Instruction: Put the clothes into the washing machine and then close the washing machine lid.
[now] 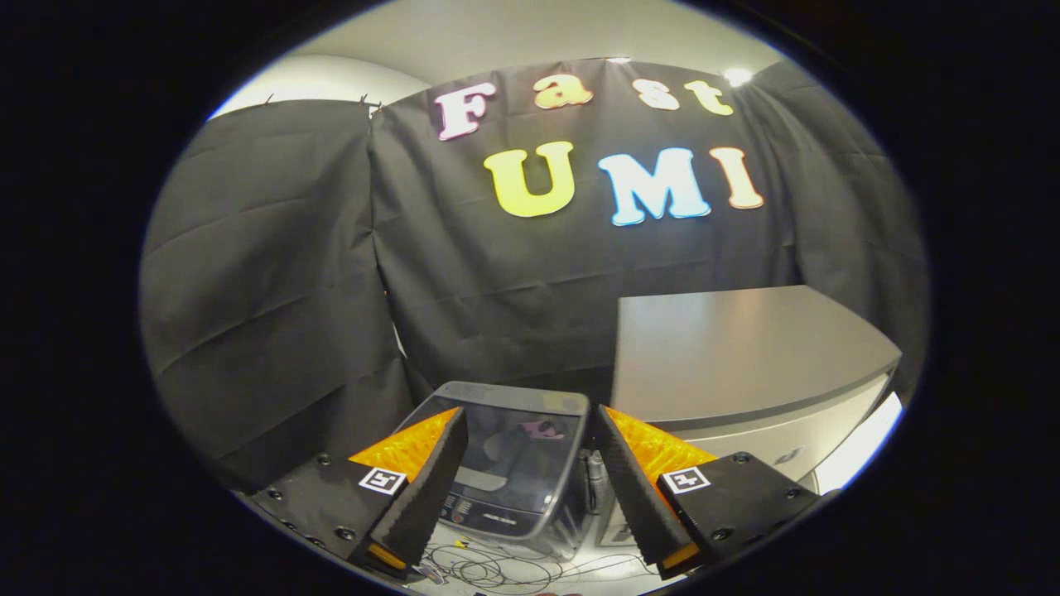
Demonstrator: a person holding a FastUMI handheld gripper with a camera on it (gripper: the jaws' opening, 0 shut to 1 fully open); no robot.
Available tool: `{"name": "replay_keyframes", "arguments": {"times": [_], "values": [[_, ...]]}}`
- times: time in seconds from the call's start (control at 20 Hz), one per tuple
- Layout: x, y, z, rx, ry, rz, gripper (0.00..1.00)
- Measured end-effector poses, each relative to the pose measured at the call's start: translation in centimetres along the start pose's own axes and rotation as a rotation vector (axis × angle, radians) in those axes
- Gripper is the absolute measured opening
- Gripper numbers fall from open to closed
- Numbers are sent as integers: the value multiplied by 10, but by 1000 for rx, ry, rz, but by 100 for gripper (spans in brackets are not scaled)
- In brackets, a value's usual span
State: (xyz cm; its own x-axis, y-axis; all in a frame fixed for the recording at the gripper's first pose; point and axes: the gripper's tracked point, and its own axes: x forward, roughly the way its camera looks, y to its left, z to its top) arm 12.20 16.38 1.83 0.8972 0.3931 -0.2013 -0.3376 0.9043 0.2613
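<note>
**Gripper hanging open above the closed washing machine**

The small grey top-loading washing machine with a dark glass lid (513, 463) is sitting low on the floor, framed in the gap between the two fingers and a little beyond them. Its dark glass lid is lying flat and shut, and a strip of controls is running along its near edge. The glass is mirroring the booth, so whatever is lying in the drum is hard to make out; a small pinkish patch on the glass cannot be told apart from a reflection.

Just to the right of the machine, a grey flat-topped cabinet with pale fronts (745, 356) is standing taller than it, its corner nearly touching the machine's side and its lower part being cut off behind the right finger. A narrow metallic part is showing in the slot between machine and cabinet, too small to identify. On the pale floor in front of the machine, a tangle of thin dark cables (505, 571) is lying loose. Black cloth is hanging behind and to the left as the booth's wall.

The gripper (530, 488) is hovering above the machine, tilted downward, its fingers spread wide apart and holding nothing.
</note>
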Motion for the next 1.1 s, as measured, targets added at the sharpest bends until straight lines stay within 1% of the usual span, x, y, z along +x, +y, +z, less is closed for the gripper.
{"name": "replay_keyframes", "arguments": {"times": [0.1, 0.25, 0.35, 0.45, 0.6, 0.65, 0.8, 0.95, 1.1], "values": [[-31, -34, 10, -17, -70, -18, 96], [-76, -77, 11, -127, -186, -47, 96], [-104, -98, 0, -228, -243, -57, 96], [-125, -111, -19, -282, -256, -54, 97], [-160, -116, -44, -275, -254, -17, 98], [-172, -119, -52, -282, -246, -16, 98], [-199, -118, -62, -285, -264, 0, 98], [-205, -124, -54, -327, -290, -9, 98], [-206, -132, -49, -293, -294, -32, 99]]}}
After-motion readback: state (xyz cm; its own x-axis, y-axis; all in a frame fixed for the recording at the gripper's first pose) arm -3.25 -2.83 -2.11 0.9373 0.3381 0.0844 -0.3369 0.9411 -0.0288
